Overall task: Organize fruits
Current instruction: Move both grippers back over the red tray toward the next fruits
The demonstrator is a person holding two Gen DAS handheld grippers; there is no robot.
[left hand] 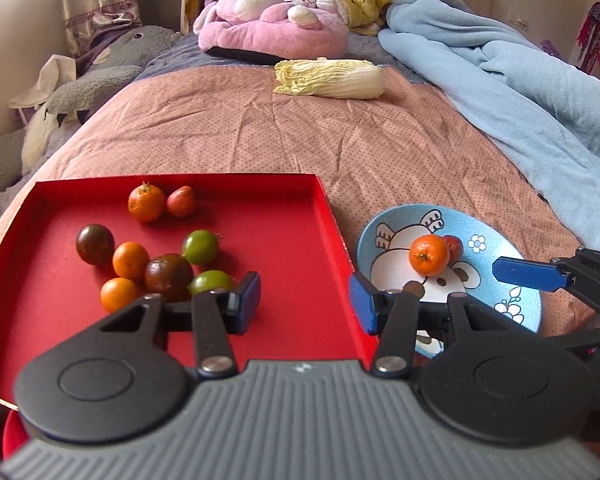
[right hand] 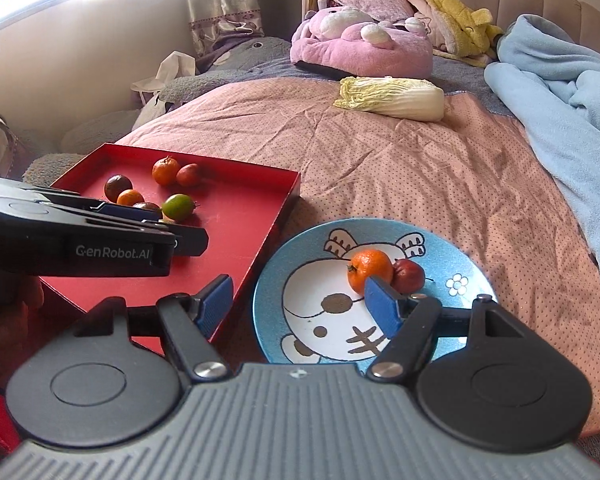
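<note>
Red tray: the red tray (left hand: 292, 248) lies on the bed (left hand: 260, 136) under and ahead of my left jaws, holding the unsorted fruit.
Fruit in tray: four small oranges, two dark tomatoes, two green ones and a reddish fruit; the nearest green tomato (left hand: 210, 282) sits just ahead of my left jaws' left pad.
Blue plate: the cartoon plate (right hand: 300, 256) lies just right of the tray, below my right jaws, carrying one orange (right hand: 369, 271) touching one dark red fruit (right hand: 409, 276).
Left gripper (left hand: 305, 300): jaws stand apart, nothing between them, over the tray's right edge.
Right gripper (right hand: 300, 304): jaws wide and empty, nothing pressed; the plated orange is just beyond the right pad.
Step in hand: I judge a piece has been set on the plate and I am between picks, sorting tray fruit onto it.
Next move: I would swing my left jaws leftward to straddle one fruit in the near cluster, closing gently, since the round pieces touch and could roll.
Risk: crowded fruit may get nudged; soft bedding could tilt the plate.
</note>
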